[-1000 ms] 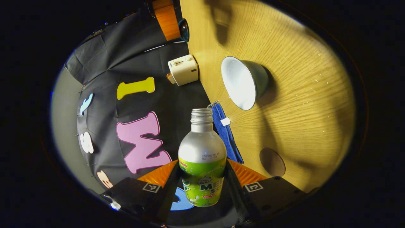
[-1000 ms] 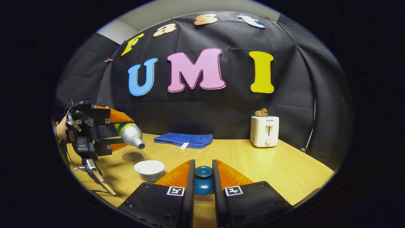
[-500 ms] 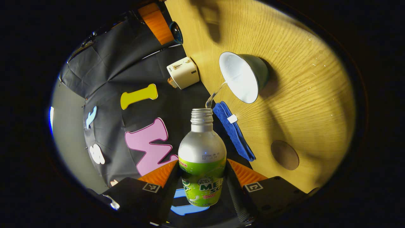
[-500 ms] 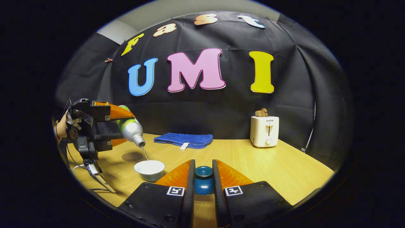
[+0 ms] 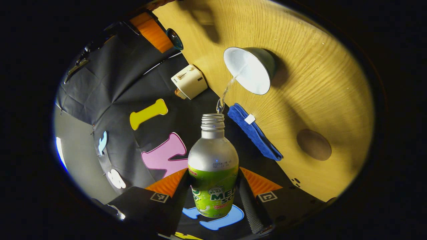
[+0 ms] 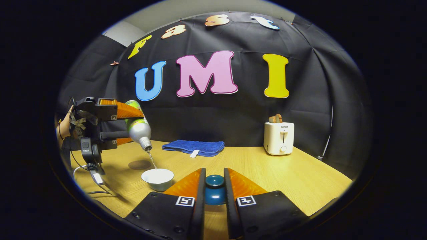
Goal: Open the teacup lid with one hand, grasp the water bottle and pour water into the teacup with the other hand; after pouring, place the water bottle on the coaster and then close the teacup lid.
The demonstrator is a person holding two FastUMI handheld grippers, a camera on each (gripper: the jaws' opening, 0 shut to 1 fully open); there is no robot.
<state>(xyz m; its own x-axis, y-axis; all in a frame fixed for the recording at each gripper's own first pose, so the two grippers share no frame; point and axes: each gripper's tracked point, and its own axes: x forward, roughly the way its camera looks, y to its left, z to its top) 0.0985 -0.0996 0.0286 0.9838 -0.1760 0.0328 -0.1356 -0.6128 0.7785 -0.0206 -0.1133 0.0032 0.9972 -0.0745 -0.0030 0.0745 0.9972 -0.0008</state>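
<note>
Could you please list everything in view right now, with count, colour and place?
water bottle: one, silver with green label, tilted above the teacup, water streaming from its mouth
teacup: one, white inside, on the table
teacup lid: one, dark teal, held above the table
coaster: one, brown, round, bare on the table
towel: one, blue, folded at the table's back edge
toaster: one, white, back right of the table
table: one, light wood
left claw: clamped on the water bottle
right claw: clamped on the teacup lid
hand: one, behind the left claw
</note>
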